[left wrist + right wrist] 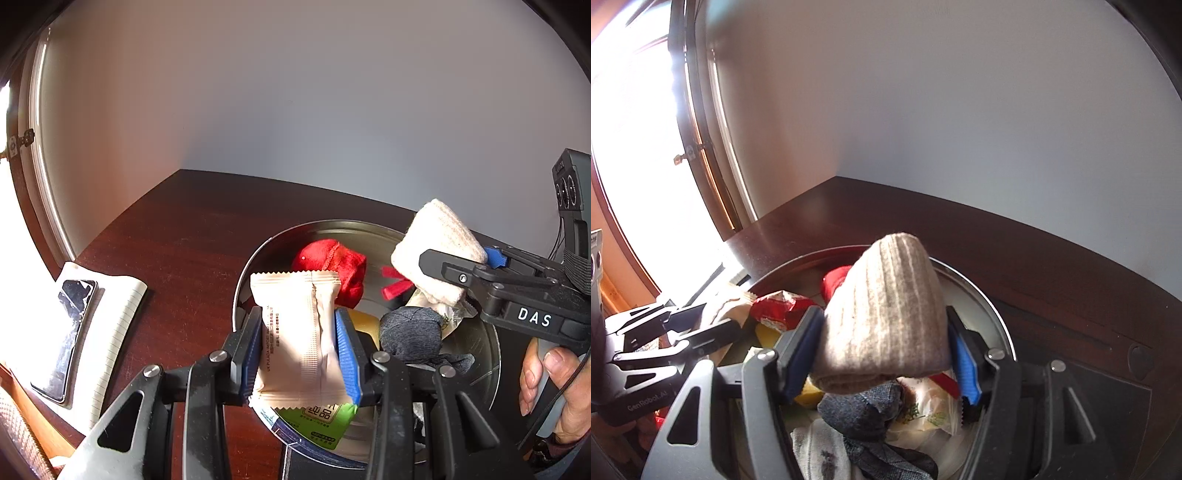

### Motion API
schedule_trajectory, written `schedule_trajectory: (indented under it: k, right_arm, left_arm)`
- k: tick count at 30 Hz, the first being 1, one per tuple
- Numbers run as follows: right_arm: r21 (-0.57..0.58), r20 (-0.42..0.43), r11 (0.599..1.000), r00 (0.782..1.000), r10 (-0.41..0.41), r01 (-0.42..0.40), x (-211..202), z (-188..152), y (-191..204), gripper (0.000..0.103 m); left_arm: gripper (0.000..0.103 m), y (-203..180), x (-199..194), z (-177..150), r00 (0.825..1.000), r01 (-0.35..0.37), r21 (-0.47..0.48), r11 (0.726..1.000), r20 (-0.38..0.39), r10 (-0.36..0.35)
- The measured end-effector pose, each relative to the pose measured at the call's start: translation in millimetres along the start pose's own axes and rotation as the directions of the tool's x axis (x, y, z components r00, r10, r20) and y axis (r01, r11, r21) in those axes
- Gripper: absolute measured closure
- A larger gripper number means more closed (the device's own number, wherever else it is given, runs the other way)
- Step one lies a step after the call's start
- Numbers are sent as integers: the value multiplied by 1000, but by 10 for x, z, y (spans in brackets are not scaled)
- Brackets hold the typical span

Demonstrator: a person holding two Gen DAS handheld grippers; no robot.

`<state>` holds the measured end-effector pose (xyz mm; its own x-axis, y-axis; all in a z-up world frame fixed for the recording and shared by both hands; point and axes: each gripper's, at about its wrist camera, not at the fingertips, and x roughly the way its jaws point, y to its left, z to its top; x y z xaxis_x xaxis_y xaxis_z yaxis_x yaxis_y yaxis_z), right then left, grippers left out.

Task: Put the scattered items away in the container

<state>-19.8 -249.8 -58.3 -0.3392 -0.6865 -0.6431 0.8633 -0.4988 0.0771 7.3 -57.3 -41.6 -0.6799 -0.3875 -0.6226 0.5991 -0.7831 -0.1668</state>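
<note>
Beige ribbed knit fills my right gripper (886, 354): a rolled beige sock (886, 317) is clamped between the two blue pads (966, 369), its rounded end pointing up and away from me. I hold it above the round metal tin (990, 306), which sits on the dark wooden table (1052, 251) near the pale wall.

My left gripper (301, 350) is closed on a cream snack packet (299, 332), pinched upright between its blue pads (347, 350), the crimped top edge standing over the near-left rim of the tin (243, 280). From the left wrist view I see my right gripper (461, 273) coming in from the right with the beige sock (436, 251) raised over the tin's far-right side.

Inside the tin lie a red rolled sock (332, 266), a dark grey sock ball (410, 332), a green-and-white packet (317, 421) under my left pads, and something yellow (365, 321) between them. The right wrist view also shows a red wrapper (779, 306), a pale crinkled bag (931, 413), and a white cloth with a dark stain (820, 450) at the near edge.

Off to the left on the table, well apart from the tin, a phone (66, 332) rests on a lined notebook (110, 332).
</note>
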Motion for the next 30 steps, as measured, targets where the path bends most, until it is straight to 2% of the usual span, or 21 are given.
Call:
schedule_trajectory:
  k: [4,8,10,12,14,19,24,28,30]
  right_arm:
    - [-14,-7,1000,1000,-25,25,61,-28,19,37]
    - [2,-2,1000,1000,-10,10,30,-47,-39,34]
    - [25,19,1000,1000,4,-4,-54,-70,-91,28]
    - [49,40,999,999,15,-17,-139,-94,-136,22]
    - [74,51,997,998,21,-25,-230,-157,-187,18]
    - [131,64,990,997,36,-44,-398,-338,-273,18]
    - [163,79,985,996,34,-47,-553,-466,-326,18]
    - [190,88,981,996,33,-50,-659,-540,-392,18]
    - [206,95,977,995,35,-54,-710,-574,-429,18]
  left_arm:
    - [63,-109,-48,-10,1000,4,5,1000,-14,-4]
    - [62,-275,-69,1,1000,11,10,1000,-18,-11]
    - [57,-363,-86,10,1000,10,7,1000,-18,-10]
    - [42,-437,-112,20,1000,8,4,1000,-17,-8]
    - [34,-415,-273,44,1000,5,-2,1000,-4,-5]
    - [25,-499,-525,63,1000,-8,-2,1000,5,8]
    - [2,-711,-642,61,996,-85,27,996,28,85]
    - [1,-741,-792,105,986,-157,59,986,61,153]
    - [1,-743,-709,86,981,-184,77,980,74,178]
